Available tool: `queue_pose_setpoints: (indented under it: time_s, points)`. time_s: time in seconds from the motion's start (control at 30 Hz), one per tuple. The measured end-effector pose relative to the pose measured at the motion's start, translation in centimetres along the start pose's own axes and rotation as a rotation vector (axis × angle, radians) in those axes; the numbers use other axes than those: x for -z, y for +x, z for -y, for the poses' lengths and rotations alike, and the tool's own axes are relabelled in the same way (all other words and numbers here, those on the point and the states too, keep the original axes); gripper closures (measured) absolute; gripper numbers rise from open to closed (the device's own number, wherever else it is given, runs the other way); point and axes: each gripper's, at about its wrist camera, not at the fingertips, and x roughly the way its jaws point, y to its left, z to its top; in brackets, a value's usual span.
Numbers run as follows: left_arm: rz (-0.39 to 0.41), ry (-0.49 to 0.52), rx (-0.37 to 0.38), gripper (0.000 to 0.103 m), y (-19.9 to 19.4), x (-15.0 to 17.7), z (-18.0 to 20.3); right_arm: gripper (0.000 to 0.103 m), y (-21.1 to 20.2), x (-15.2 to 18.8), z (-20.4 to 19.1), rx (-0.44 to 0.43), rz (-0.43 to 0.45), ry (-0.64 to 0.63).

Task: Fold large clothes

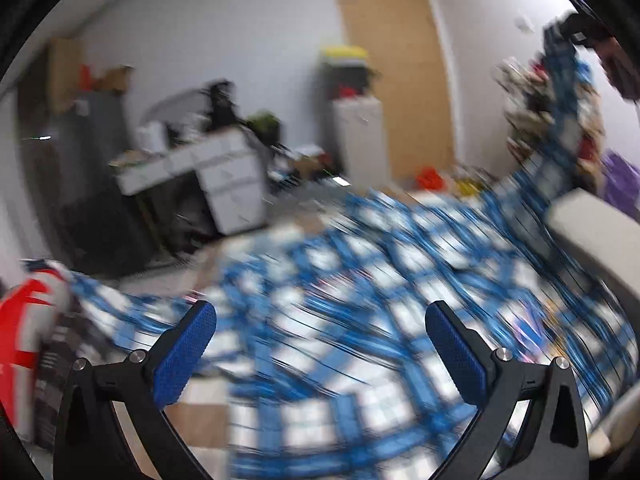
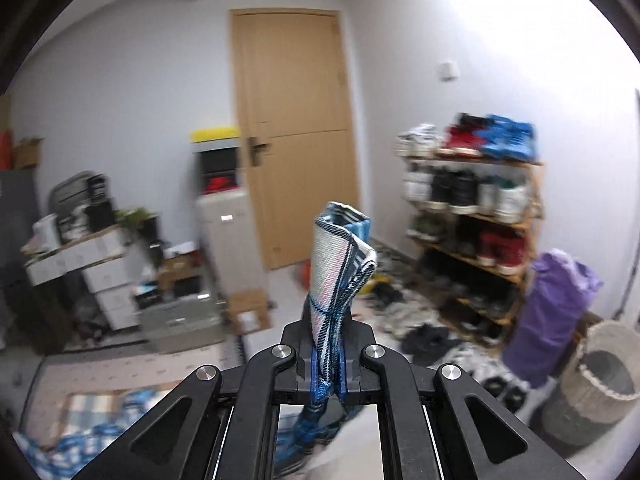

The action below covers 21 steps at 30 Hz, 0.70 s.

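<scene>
A large blue-and-white checked garment (image 1: 360, 320) lies spread and blurred below my left gripper (image 1: 320, 324), whose blue pads (image 1: 182, 356) stand wide apart with nothing between them. One end of the cloth rises to the upper right, where my right gripper (image 1: 580, 34) holds it high. In the right wrist view my right gripper (image 2: 327, 364) is shut on a bunched corner of the checked garment (image 2: 340, 256), which sticks up past the fingertips; the rest hangs below to the lower left (image 2: 80, 432).
A red-and-white item (image 1: 28, 320) lies at the far left. A grey-white cushion edge (image 1: 592, 232) sits right. Ahead are a wooden door (image 2: 296, 136), a shoe rack (image 2: 472, 216), a purple bag (image 2: 552, 312), a woven basket (image 2: 600, 376), drawers and boxes (image 2: 100, 272).
</scene>
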Motion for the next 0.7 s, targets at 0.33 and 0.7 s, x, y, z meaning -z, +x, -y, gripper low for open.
queue_pose_setpoints:
  time_s: [0.33, 0.7]
  points:
    - [-0.022, -0.345, -0.071, 0.001, -1.8, 1.4, -11.1, 0.096, 1.9, 9.4, -21.0, -0.33, -0.196, 0.004]
    - [0.063, -0.399, -0.11, 0.001, -4.1, 2.0, -13.9, 0.096, 5.7, 33.6, -43.2, -0.515, -0.46, -0.45]
